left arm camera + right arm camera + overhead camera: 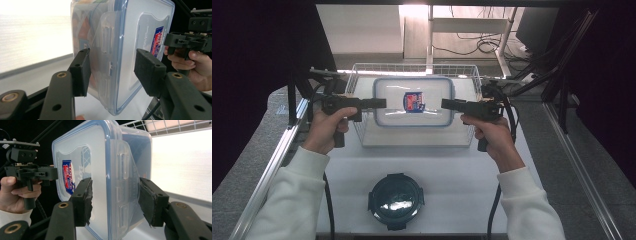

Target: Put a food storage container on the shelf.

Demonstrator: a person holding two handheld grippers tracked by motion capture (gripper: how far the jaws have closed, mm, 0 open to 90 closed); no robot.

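Your left gripper (381,103) clamps one short end of the clear lidded container (414,101) and your right gripper (447,104) clamps the opposite end, so the box spans between the two sets of fingers above the wire basket (357,76). In each gripper view the pads squeeze a side latch flap (106,47). The contents are blurred behind the plastic. The label (68,176) is too blurred to read. The round dark container (395,201) sits well behind your fingers.
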